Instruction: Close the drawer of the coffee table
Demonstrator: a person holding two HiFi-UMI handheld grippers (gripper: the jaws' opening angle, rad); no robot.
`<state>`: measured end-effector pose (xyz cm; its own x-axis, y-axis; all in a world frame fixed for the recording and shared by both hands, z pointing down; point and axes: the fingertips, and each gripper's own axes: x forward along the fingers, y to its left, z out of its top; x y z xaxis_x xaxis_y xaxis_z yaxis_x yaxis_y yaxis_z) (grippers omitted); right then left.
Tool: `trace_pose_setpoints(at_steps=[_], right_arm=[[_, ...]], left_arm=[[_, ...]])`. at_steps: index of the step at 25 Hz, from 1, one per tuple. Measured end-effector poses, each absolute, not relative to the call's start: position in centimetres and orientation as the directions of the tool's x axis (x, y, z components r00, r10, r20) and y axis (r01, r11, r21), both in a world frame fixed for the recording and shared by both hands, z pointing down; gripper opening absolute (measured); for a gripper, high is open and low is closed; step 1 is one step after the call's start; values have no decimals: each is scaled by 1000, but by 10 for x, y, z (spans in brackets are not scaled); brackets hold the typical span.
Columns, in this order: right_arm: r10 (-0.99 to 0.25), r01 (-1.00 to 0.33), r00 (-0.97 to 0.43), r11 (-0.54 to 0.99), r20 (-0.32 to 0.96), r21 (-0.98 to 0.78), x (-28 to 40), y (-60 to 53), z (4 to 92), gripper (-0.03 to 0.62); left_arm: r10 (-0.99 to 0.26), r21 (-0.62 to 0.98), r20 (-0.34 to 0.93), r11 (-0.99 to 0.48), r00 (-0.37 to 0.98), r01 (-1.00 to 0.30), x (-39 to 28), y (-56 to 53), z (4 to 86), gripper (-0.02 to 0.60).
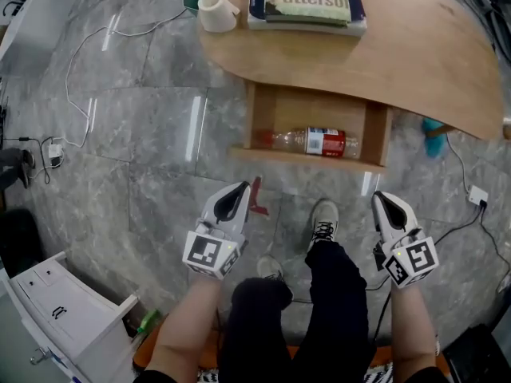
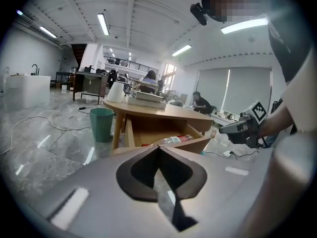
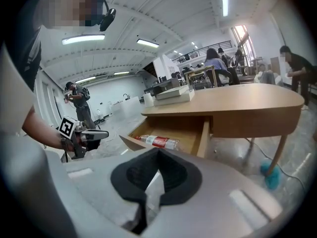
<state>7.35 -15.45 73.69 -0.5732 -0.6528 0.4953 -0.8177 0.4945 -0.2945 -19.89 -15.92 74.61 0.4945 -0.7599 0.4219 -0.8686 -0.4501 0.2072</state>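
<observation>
As the head view shows the drawer (image 1: pixel 307 159) open under the surface's (image 1: pixel 415 62) near edge, the left gripper view the left gripper (image 2: pixel 158 150) shut and empty, the right gripper view the right gripper (image 3: pixel 157 155) likewise, it seems best to press both tips evenly on its front.

Table: the coffee table (image 1: pixel 399 62) is light wood with a rounded top and stands on a grey stone-look floor. The right gripper view shows slim wooden legs.
Drawer: the drawer (image 1: pixel 311 157) is a box of the same light wood, mounted under the near edge of the top.
Drawer state: open, pulled well out from under the top, with the inside exposed from above.
Drawer pose: level and square to the table, front panel facing the person.
Drawer contents: one clear plastic bottle (image 1: pixel 315 141) with a red label, lying on its side just behind the front panel.
</observation>
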Motion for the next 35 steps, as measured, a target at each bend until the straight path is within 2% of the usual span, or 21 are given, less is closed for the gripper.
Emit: trace_pose_setpoints(at_steps=[15,25,26,27,28,29,35], right_arm=[[-708,-854,-513,481,486,-201,112,-163,875,0],[-813,-903,-430,384,393,-192,148,-179,893,2],[-816,-901,-434,390,382,-192,148,-180,890,7],[-816,-897,-443,400,371,-190,146,-183,886,98],[-818,-893,-449,410,360,-184,144,-186,883,132],[-821,-892,-452,418,348,-172,143,-189,880,132],[-814,-879,-473,461,337,-122,139,-196,873,137]], left_arm=[[-836,122,358,-399,415,-909,-240,-182,862,0],[-903,11,248,-358,350,-934,-271,-209,872,2],[-906,16,242,-355,348,-935,-272,-209,873,2],[-907,20,238,-353,347,-935,-273,-209,874,4],[-908,22,232,-353,348,-935,-272,-210,874,88],[-909,21,224,-357,352,-934,-271,-212,874,155],[-898,-4,196,-403,394,-915,-251,-218,868,192]])
